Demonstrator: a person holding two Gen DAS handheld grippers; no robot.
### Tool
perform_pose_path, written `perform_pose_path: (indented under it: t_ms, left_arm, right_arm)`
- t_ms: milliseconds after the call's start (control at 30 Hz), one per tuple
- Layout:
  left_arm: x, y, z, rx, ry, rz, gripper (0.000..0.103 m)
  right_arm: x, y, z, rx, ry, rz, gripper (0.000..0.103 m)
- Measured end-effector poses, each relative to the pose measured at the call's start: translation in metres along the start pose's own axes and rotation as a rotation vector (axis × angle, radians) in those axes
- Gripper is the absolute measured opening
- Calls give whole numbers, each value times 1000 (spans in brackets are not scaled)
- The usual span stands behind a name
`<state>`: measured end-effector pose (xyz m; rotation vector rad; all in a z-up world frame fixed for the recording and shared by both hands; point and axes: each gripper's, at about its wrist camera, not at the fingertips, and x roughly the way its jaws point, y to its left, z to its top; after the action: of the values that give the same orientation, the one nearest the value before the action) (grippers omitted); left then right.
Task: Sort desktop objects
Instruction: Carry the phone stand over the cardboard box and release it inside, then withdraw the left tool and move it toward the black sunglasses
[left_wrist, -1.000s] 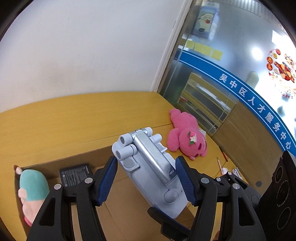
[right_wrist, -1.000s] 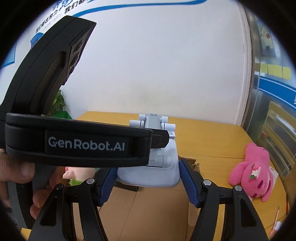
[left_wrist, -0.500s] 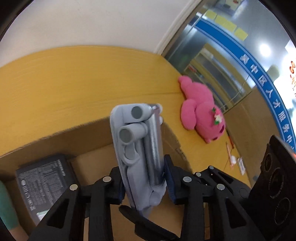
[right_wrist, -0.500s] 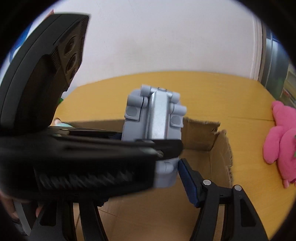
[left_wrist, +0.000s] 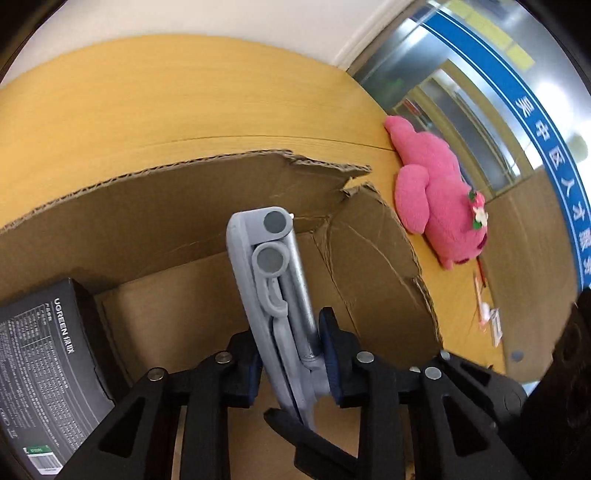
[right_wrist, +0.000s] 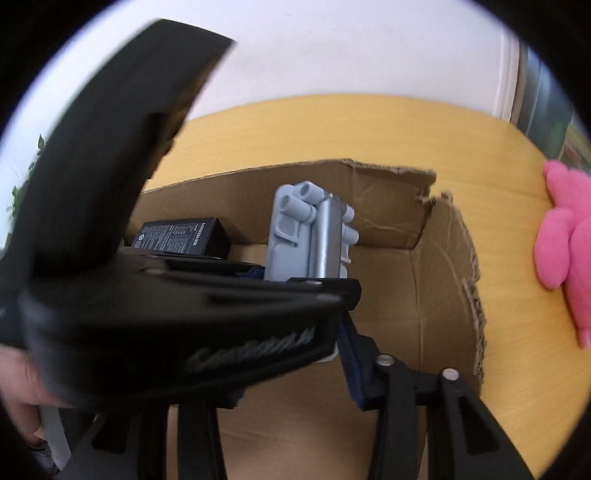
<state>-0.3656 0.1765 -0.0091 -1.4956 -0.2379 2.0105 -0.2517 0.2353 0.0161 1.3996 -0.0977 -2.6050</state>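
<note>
My left gripper (left_wrist: 291, 363) is shut on a grey folding stand (left_wrist: 275, 280) and holds it edge-up inside an open cardboard box (left_wrist: 184, 192). In the right wrist view the stand (right_wrist: 310, 232) shows above the left gripper's black body (right_wrist: 177, 317), which hides most of my right gripper (right_wrist: 295, 365). One blue right fingertip (right_wrist: 351, 354) shows below the stand; whether the right gripper holds anything is hidden. A black UGREEN box (left_wrist: 40, 369) lies in the cardboard box at the left, also in the right wrist view (right_wrist: 181, 236).
A pink plush toy (left_wrist: 439, 199) lies on the yellow wooden table (left_wrist: 147, 96) right of the box, also seen in the right wrist view (right_wrist: 569, 236). Small packets and a pen (left_wrist: 487, 310) lie beyond it. A white wall stands behind the table.
The left gripper has closed on the stand, turned it edge-on and lowered it into the cardboard box. Both views have tipped down toward the box.
</note>
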Motion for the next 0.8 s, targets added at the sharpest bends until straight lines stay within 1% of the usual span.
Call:
perform_pose_path:
  t_ms: [67, 133, 167, 233, 267, 333, 367, 433, 500, 567, 600, 633, 700, 733, 767, 800]
  left_arm:
    - [2, 1, 2, -7, -3, 35, 33]
    - [4, 4, 2, -20, 14, 77, 43]
    - [2, 6, 1, -21, 13, 81, 44]
    - [1, 6, 1, -17, 15, 93, 51]
    - [0, 5, 0, -13, 15, 102, 52]
    - [-4, 2, -1, -6, 11, 113, 59]
    - [-6, 1, -2, -4, 7, 114, 60]
    - [-11, -1, -4, -1, 4, 130, 66]
    - [-19, -3, -9, 8, -6, 151, 66]
    - [-30, -4, -14, 16, -22, 161, 66]
    - [-40, -7, -19, 21, -40, 170, 66]
    - [-50, -8, -23, 29, -63, 178, 66]
    - [-78, -18, -37, 63, -132, 204, 66]
    - [-92, -23, -45, 82, -168, 215, 66]
    - [-107, -30, -54, 103, -207, 226, 67]
    - [-123, -37, -65, 129, -263, 245, 72]
  right_arm:
    - [-1, 2, 1, 0, 5, 1, 36]
    - [0, 0, 0, 16, 11, 19, 36]
    - [0, -2, -1, 24, 11, 22, 37]
    - [2, -3, -3, 36, 21, 26, 37]
    - [1, -3, -5, 39, 21, 27, 37]
    - [1, -2, -6, 43, 25, 28, 37]
    - [1, -2, -7, 48, 29, 30, 37]
    - [1, -3, -9, 62, 42, 54, 37]
    - [-3, -3, -13, 72, 44, 77, 37]
    - [-11, -1, -17, 72, 35, 81, 38]
    - [-17, 0, -20, 69, 30, 84, 45]
    - [-26, 1, -24, 60, 19, 78, 56]
    - [-47, 4, -34, 44, -19, 50, 66]
    - [-57, 3, -38, 37, -38, 39, 69]
    - [-64, 1, -38, 30, -57, 34, 71]
    - [-78, -1, -46, 23, -79, 27, 73]
